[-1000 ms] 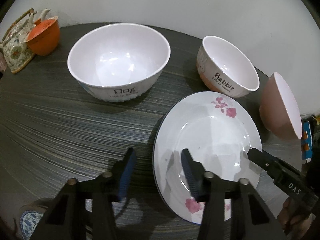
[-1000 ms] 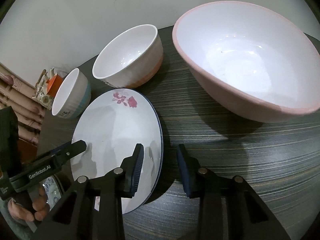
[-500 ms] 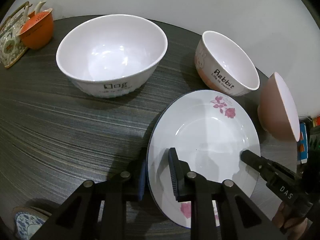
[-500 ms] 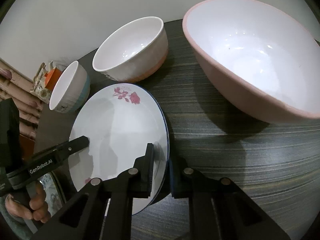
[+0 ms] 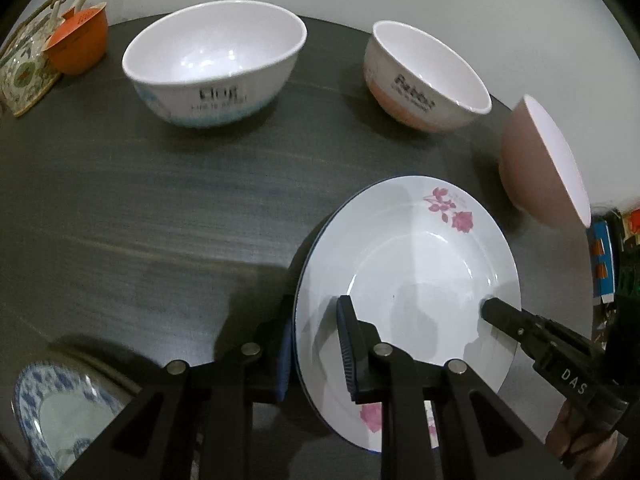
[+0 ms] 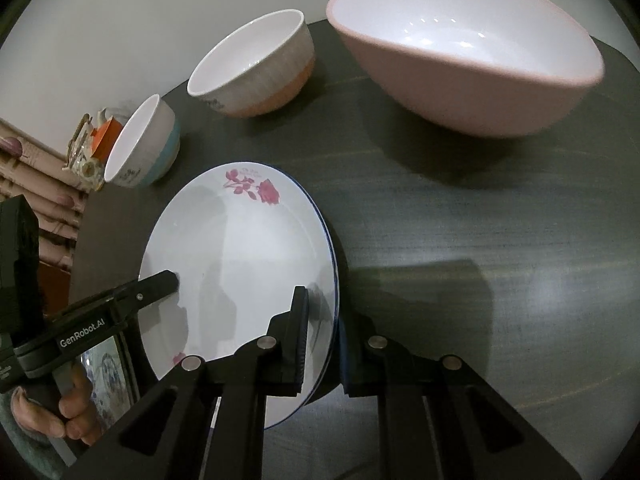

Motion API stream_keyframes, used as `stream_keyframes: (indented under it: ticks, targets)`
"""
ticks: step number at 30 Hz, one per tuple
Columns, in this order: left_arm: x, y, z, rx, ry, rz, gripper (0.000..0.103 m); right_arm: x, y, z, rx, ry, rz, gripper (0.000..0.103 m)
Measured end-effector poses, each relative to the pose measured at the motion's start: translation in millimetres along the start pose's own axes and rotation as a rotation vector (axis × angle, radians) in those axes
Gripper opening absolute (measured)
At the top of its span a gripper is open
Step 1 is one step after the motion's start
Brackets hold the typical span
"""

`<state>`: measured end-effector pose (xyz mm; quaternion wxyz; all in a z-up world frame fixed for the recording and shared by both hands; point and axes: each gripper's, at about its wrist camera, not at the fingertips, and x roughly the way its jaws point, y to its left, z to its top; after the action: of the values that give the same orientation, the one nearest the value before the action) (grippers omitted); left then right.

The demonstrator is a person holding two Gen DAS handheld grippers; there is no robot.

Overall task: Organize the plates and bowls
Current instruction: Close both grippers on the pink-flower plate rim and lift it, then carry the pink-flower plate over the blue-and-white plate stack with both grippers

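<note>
We hold the rose-patterned plate by opposite edges: the left gripper has its jaws clamped over the plate's left rim, one finger on top and one beneath, and the right gripper is closed the same way on its right rim. The plate looks raised off the dark tabletop, judging by the shadow beneath it. Our worry is that both grips bite only the thin, glossy rim; if one hand lifts faster than the other, the plate could tilt and slip free.

Near the plate, to its left, lies one blue-patterned plate, so we count two plates. Beyond the rose plate stand three bowls: the pink bowl nearest, then the "Rabbit" bowl and the blue-based bowl. Farthest is one orange cup.
</note>
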<state>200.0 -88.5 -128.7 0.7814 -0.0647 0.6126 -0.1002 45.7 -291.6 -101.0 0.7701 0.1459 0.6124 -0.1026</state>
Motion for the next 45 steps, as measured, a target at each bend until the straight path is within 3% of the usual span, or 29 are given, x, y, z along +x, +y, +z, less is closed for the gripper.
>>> stream_keyframes:
  ticks: [22, 34, 45]
  targets:
    - [-7, -31, -87, 0.025, 0.079, -0.005, 0.021, -15, 8, -72, 0.029, 0.069, -0.015, 0.015]
    - [2, -49, -100, 0.035, 0.112, -0.029, 0.020, -21, 15, -101, 0.020, 0.107, -0.034, 0.018]
    - [-17, -29, -113, 0.055, 0.073, -0.032, 0.020, -25, 13, -109, 0.034, 0.097, -0.052, 0.017]
